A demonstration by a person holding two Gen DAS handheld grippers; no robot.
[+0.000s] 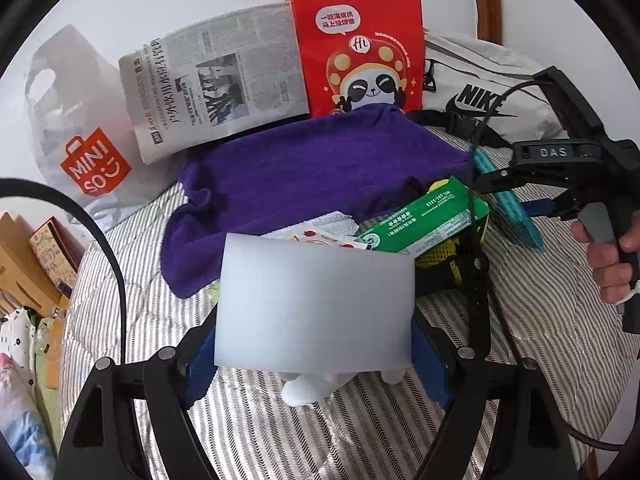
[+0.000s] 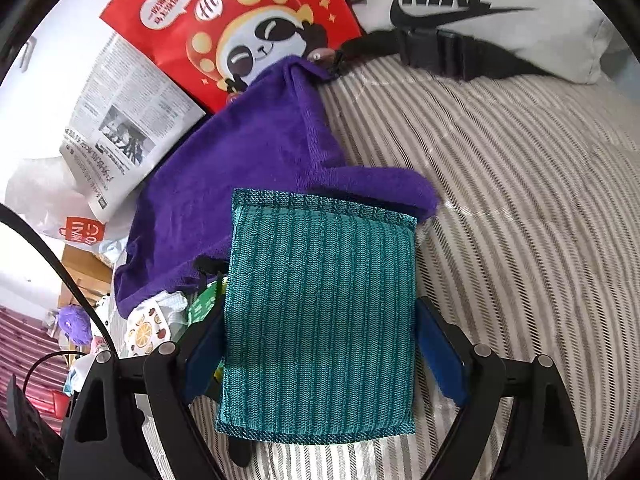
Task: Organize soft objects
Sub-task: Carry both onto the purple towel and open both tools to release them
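My left gripper [image 1: 316, 344] is shut on a white foam sponge [image 1: 316, 300] and holds it above the striped bed. My right gripper [image 2: 320, 344] is shut on a teal mesh scrub pad [image 2: 320, 312]; this gripper and the pad's edge [image 1: 508, 200] also show at the right of the left wrist view. A purple towel [image 1: 304, 176] lies crumpled ahead; it also shows in the right wrist view [image 2: 240, 184]. A green packet [image 1: 428, 220], a fruit-print cloth [image 1: 320, 232] and a yellow mesh item [image 1: 440, 256] lie by the towel.
A red panda bag [image 1: 356, 48], a newspaper [image 1: 216, 80], a Miniso plastic bag [image 1: 80, 128] and a white Nike bag [image 1: 488, 92] line the wall. The striped quilt [image 2: 500, 184] spreads to the right. Boxes and clutter [image 1: 36, 264] sit off the bed's left edge.
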